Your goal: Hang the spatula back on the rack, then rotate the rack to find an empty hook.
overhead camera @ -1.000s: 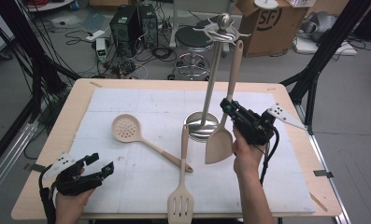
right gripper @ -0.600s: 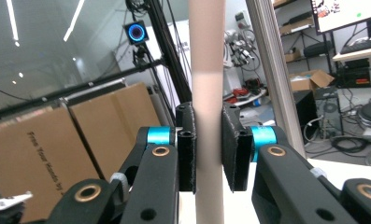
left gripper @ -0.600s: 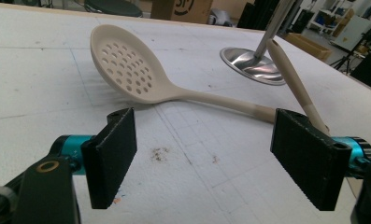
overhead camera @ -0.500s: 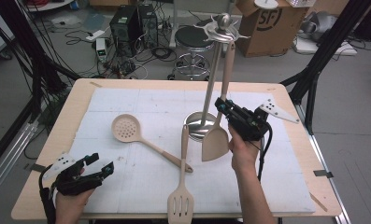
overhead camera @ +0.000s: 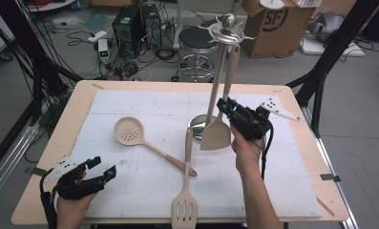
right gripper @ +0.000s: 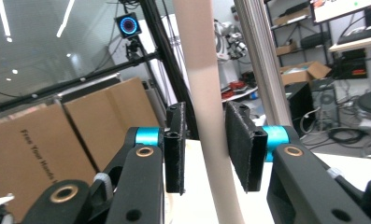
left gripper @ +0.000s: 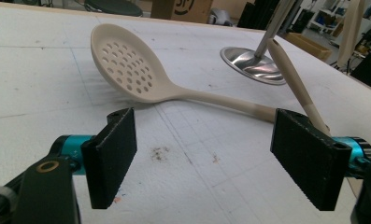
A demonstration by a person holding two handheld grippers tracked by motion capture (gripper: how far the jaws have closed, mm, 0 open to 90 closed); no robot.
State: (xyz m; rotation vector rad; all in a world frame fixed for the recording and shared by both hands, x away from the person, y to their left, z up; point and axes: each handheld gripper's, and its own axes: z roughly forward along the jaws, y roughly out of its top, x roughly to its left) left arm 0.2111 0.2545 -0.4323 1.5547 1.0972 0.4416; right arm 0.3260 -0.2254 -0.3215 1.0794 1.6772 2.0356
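Note:
A beige solid turner (overhead camera: 216,136) hangs by its handle from the top of a steel utensil stand (overhead camera: 217,81), blade just above the stand's round base. My right gripper (overhead camera: 223,107) straddles the handle (right gripper: 204,93) halfway up. Its jaws have just been opening, and a thin gap shows at each pad, so it is open around the handle. A perforated skimmer spoon (overhead camera: 129,131) and a slotted turner (overhead camera: 185,207) lie crossed on the white mat. My left gripper (overhead camera: 103,167) rests open at the front left, aimed at the skimmer (left gripper: 127,65) with nothing between its jaws.
The stand's pole (right gripper: 262,70) rises close beside the right gripper's jaw. Its shiny base (left gripper: 251,65) sits at the mat's middle rear. The slotted turner's handle (left gripper: 290,79) leans toward it. The white mat (overhead camera: 130,102) covers most of the wooden table (overhead camera: 77,102).
The right gripper shifted slightly left with the hanging turner, bringing it nearer the pole, and its jaws spread apart from the handle. The left gripper stayed still.

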